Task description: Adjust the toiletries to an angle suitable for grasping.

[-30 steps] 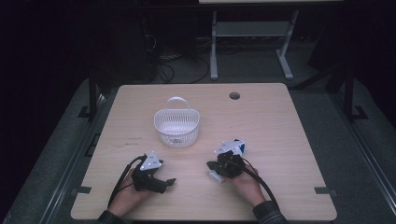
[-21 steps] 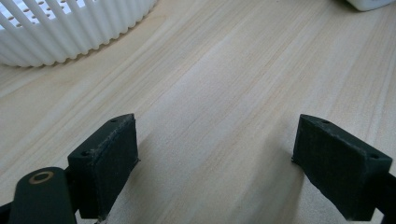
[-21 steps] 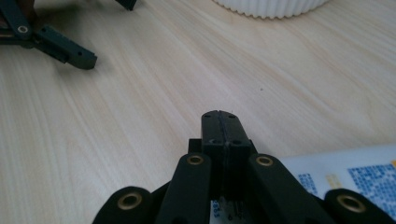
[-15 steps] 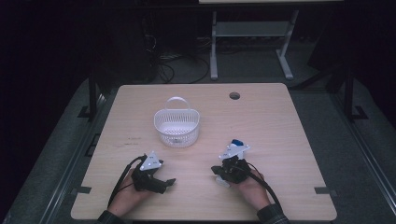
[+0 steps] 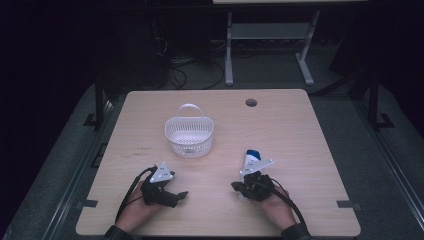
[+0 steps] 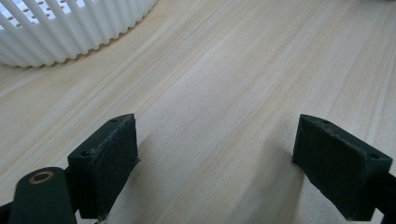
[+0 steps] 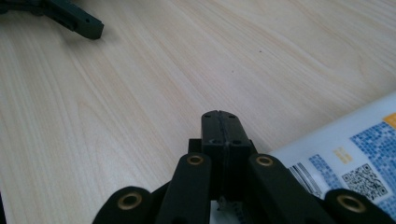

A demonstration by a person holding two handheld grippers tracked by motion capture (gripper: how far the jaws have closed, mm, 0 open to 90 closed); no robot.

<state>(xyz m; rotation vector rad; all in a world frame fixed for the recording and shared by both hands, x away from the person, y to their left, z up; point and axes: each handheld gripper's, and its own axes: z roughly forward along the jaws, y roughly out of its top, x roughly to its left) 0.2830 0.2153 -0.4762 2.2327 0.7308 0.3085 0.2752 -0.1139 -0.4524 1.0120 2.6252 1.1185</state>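
Observation:
A white slotted basket (image 5: 189, 136) with a handle stands at the middle of the wooden table (image 5: 300, 130); its ribbed wall (image 6: 70, 32) fills the upper left of the left gripper view. My left gripper (image 5: 175, 196) rests near the front edge, short of the basket. Its jaws (image 6: 219, 163) stand open over bare wood. My right gripper (image 5: 236, 187) lies at the front right, and its jaws (image 7: 219, 126) are shut with nothing between them. A white packet with a blue end (image 5: 252, 156) lies beside it, showing blue print and a QR code (image 7: 355, 158).
A round cable hole (image 5: 251, 102) sits in the table's far side. One jaw of the left gripper (image 7: 77, 19) shows at the top left of the right gripper view. Cables trail from both grippers toward the front edge. Dark floor and a metal stand lie beyond the table.
My right hand has drawn back toward the front edge with its jaws shut. The white packet stays where it was. The left hand and the basket have not moved.

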